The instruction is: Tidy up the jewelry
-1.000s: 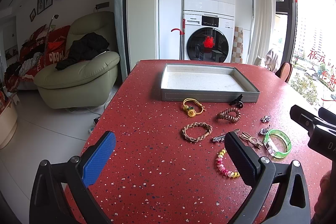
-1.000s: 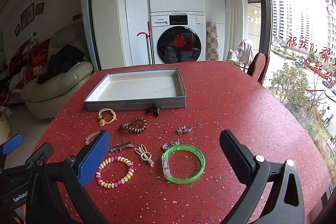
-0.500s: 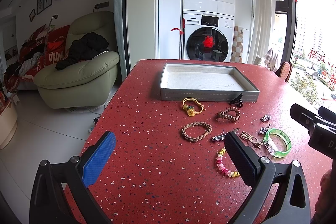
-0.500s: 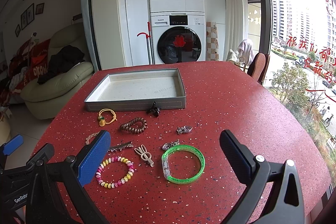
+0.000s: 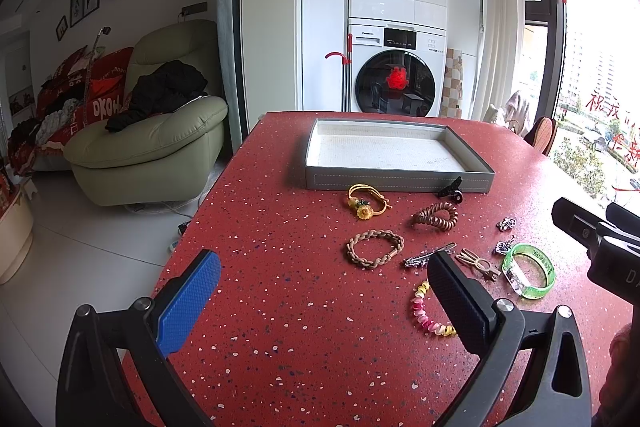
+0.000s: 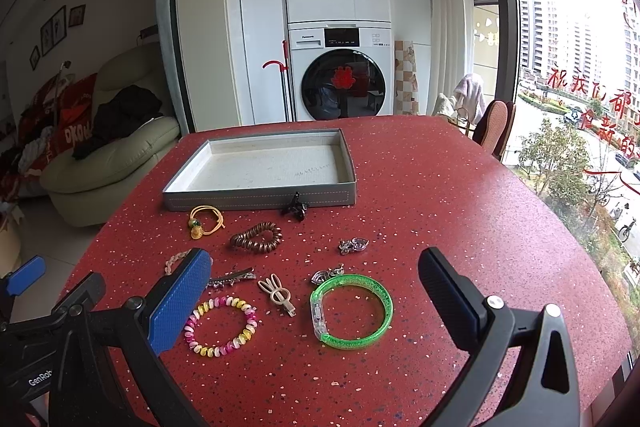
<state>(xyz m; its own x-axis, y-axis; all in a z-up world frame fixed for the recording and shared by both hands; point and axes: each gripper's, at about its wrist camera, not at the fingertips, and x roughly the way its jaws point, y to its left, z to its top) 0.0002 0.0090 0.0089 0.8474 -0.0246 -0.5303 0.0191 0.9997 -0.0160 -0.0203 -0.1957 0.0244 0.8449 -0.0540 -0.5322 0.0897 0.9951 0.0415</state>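
A grey empty tray (image 5: pixel 396 182) (image 6: pixel 260 198) stands on the red table. In front of it lie a yellow hair tie (image 5: pixel 366 203), a brown spiral tie (image 6: pixel 257 237), a braided bracelet (image 5: pixel 374 247), a silver clip (image 6: pixel 232 279), a beige clip (image 6: pixel 278 294), a pastel bead bracelet (image 6: pixel 220 325), a green bangle (image 6: pixel 351 311), small silver charms (image 6: pixel 353 245) and a black claw clip (image 6: pixel 295 207). My left gripper (image 5: pixel 324 289) is open above the table's near left. My right gripper (image 6: pixel 316 297) is open, with the green bangle between its fingers' line of sight.
The red speckled table (image 6: pixel 460 211) ends at its left edge (image 5: pixel 208 195) over a white floor. A green armchair (image 5: pixel 148 143) stands to the left. Stacked washing machines (image 6: pixel 340 39) stand behind. A chair (image 6: pixel 494 129) sits at the far right by the window.
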